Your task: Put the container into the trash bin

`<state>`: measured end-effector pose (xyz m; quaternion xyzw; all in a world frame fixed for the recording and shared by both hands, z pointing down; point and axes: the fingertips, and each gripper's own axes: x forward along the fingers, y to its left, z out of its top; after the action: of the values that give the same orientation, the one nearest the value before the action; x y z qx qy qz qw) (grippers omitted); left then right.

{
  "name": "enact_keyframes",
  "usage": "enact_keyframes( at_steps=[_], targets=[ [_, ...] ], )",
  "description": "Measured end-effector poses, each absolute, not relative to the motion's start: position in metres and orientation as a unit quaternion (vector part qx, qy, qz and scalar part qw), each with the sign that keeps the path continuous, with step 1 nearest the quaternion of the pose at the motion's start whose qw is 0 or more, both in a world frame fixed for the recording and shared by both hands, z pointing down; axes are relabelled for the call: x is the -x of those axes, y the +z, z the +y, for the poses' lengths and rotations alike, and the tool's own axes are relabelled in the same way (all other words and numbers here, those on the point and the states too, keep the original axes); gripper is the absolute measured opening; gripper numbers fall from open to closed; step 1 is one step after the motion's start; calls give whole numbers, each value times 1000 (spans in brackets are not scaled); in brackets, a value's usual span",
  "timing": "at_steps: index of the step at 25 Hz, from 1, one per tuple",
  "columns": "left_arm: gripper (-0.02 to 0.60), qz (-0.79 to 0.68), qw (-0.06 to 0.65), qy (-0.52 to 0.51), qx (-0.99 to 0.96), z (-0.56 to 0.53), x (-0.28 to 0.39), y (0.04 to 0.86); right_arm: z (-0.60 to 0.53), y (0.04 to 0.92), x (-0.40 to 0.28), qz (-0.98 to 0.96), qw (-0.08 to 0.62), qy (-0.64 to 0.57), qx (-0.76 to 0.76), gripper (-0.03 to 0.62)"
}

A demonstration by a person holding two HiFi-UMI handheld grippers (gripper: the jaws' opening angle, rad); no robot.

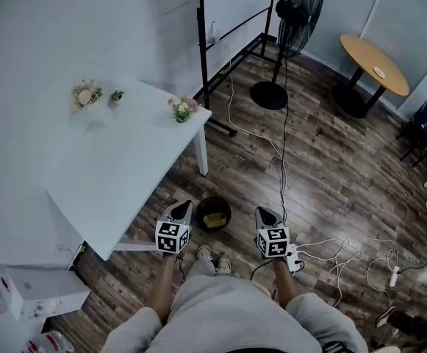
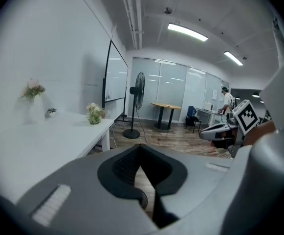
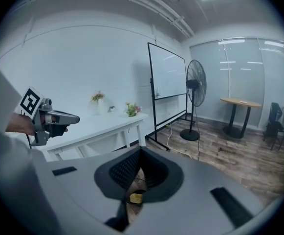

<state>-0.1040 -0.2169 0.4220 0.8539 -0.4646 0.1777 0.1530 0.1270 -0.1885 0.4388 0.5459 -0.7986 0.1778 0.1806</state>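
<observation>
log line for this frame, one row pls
left claw: shut, empty | right claw: shut, empty | container: inside trash bin | bin: between both claws

White table [image 1: 117, 168]: 3 small decorations on its top. A flower posy [image 1: 87, 94] and a small potted plant [image 1: 116, 95] sit together near the wall-side edge, and a second posy [image 1: 183, 109] is at the far corner. Whiteboard stand [image 1: 201, 35] is just beyond that corner. Pedestal fan [image 1: 299, 13] stands past the stand. Round wooden table [image 1: 373, 63] and blue chair [image 1: 422, 118] are well apart from the white table. Loose white cables [image 1: 345, 254] lie on the wood floor [image 1: 331, 175]. White box [image 1: 44, 291] is at the table's near end.
</observation>
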Motion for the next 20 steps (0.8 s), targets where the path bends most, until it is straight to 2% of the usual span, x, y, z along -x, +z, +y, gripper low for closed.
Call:
enact_keyframes(
  at_steps=[20],
  targets=[
    [11,-508,139,162,-835,-203,129,388,-182,395,-159,-796,154,145,-566,12]
  ],
)
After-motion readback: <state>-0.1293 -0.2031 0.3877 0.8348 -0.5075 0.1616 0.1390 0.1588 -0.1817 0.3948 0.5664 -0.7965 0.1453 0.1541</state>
